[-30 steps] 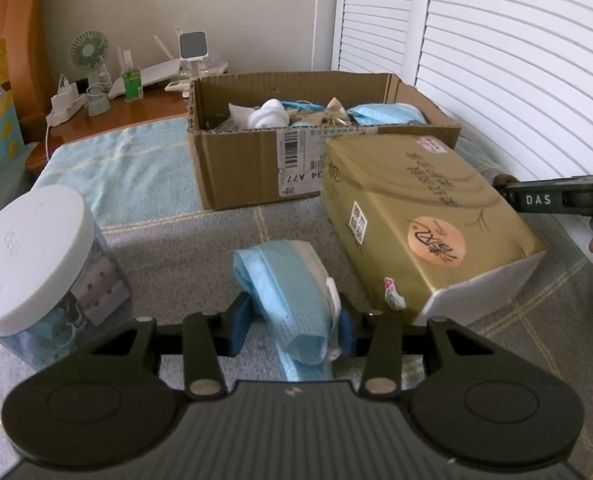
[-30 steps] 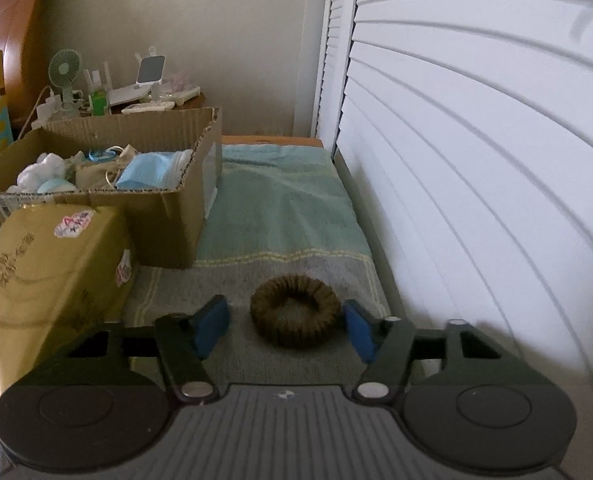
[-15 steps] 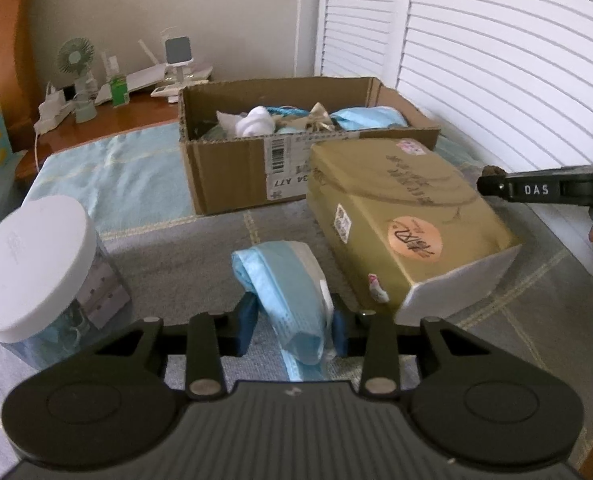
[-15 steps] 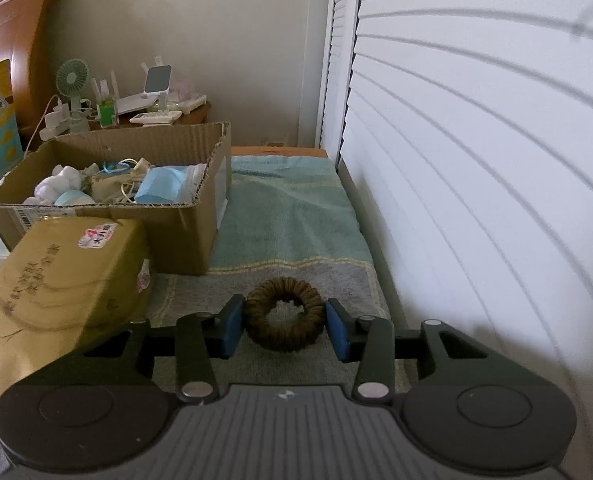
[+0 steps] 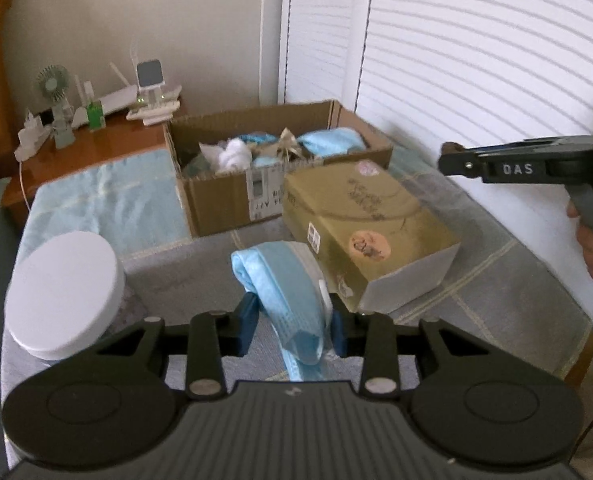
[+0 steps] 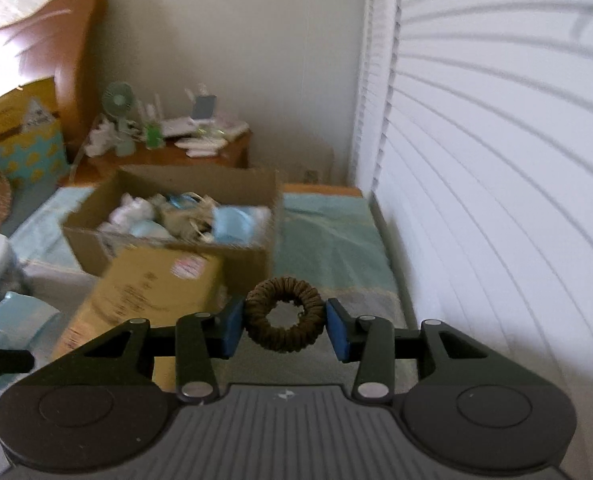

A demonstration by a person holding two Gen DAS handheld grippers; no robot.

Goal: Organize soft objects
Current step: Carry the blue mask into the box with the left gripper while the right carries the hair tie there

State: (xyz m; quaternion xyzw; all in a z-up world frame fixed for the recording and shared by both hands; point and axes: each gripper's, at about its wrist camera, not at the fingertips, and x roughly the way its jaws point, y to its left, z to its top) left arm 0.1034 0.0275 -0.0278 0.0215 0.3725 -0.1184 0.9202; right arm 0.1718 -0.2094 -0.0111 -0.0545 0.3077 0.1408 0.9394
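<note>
Left gripper [image 5: 292,322]: clamped on the blue face masks [image 5: 286,288], near the gold box [image 5: 368,232].
Right gripper [image 6: 284,328]: pinched the brown scrunchie [image 6: 283,313], held above the bedding.
Cardboard box [image 5: 232,196]: far, holding soft items.

Light blue pleated face mask [image 5: 286,280] with white edging between blue pads [image 5: 248,322] of the left gripper [image 5: 292,324]. Dark brown ribbed hair tie [image 6: 283,314] between blue pads of the right gripper [image 6: 284,330]. Beyond the jaws, gold packet [image 5: 366,220] with dark script, plain brown cardboard box [image 5: 224,196], grey blanket [image 5: 496,280] with pale yellow grid lines.
</note>
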